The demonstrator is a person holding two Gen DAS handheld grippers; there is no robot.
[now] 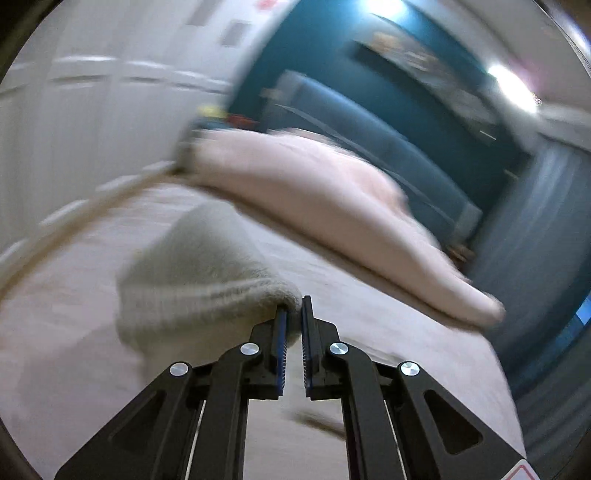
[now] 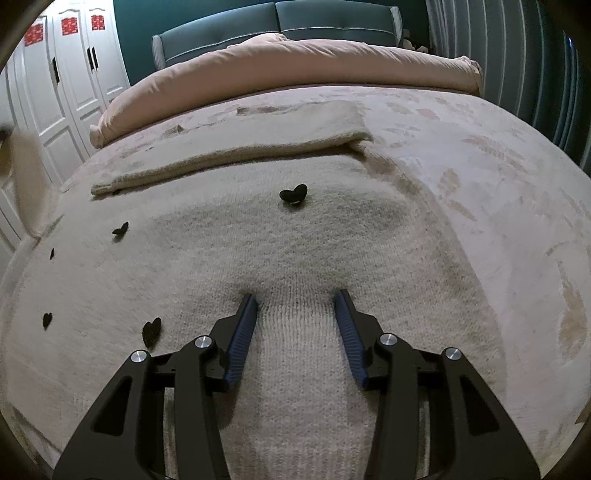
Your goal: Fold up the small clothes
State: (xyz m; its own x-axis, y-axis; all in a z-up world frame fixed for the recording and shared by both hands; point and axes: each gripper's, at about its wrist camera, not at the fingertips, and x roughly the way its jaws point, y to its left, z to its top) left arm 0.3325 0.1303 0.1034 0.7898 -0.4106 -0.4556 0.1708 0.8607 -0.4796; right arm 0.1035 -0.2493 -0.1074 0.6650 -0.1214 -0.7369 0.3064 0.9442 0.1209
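Left gripper (image 1: pixel 293 306): jaws nearly closed, narrow gap, pinching a ribbed edge of the sweater (image 1: pixel 192 277). The knit bunches up left of the tips and hangs lifted off the bed (image 1: pixel 406 350). Left view heavily motion-blurred, so details of the fold are unclear.

Right gripper (image 2: pixel 297 301): jaws wide apart, tips pressed down into the sweater (image 2: pixel 295 240), knit running between both fingers (image 2: pixel 243 328); nothing pinched.

Sweater: cream knit, spread flat across the near and middle part of the bed (image 2: pixel 498 166), covering most of the right view. One sleeve (image 2: pixel 229 151) is folded across the far side, its long axis running left to right, slightly tilted, cuff end at left. Black hearts dot the body: one at centre (image 2: pixel 293 195), smaller ones (image 2: pixel 120 229) at left, another (image 2: pixel 151 330) just left of the right gripper.

Pink duvet (image 2: pixel 288 62) rolled along the far end of the bed, against a teal headboard (image 2: pixel 277 26). White wardrobe (image 2: pixel 70 74) far left, curtain (image 2: pixel 517 55) far right.
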